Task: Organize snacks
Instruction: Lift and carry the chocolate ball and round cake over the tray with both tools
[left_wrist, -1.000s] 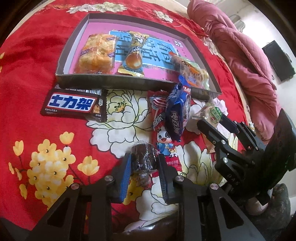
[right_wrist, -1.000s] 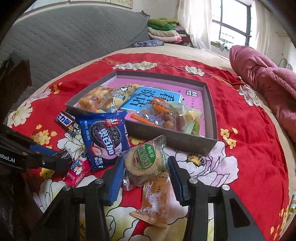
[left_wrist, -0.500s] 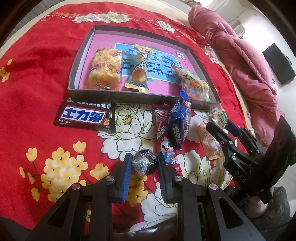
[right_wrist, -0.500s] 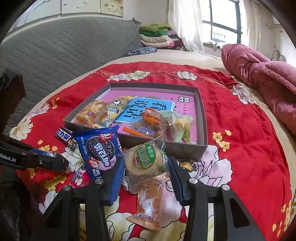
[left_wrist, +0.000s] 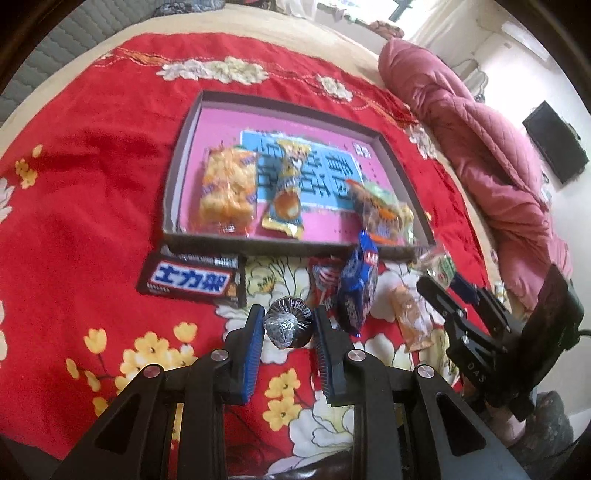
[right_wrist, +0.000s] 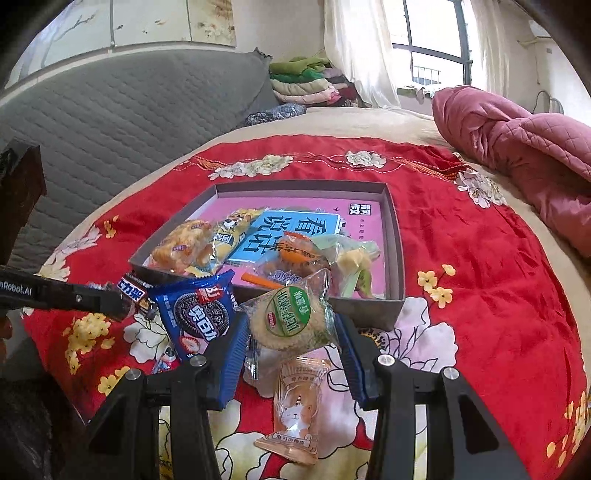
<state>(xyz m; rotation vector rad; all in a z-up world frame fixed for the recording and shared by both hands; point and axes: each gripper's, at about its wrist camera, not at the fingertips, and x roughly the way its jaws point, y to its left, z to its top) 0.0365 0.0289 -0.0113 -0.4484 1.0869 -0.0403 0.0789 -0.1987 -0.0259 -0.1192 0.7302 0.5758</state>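
Jaws: left gripper (left_wrist: 288, 328) clamps a foil-wrapped chocolate (left_wrist: 287, 326); right gripper (right_wrist: 291, 330) clamps a round green-label biscuit pack (right_wrist: 290, 319). Both held above the red bedspread (left_wrist: 92, 155), near the tray (right_wrist: 395, 236).

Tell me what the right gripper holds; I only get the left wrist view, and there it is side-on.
Observer: The right gripper has its jaws shut on a round green-labelled biscuit packet.
Operator: Anything under it?
Observer: A cat-print packet lies flat on the bedspread below.
Operator: And the blue pack that is edge-on to me?
Observer: The blue pack shows a dark sandwich biscuit on its front.
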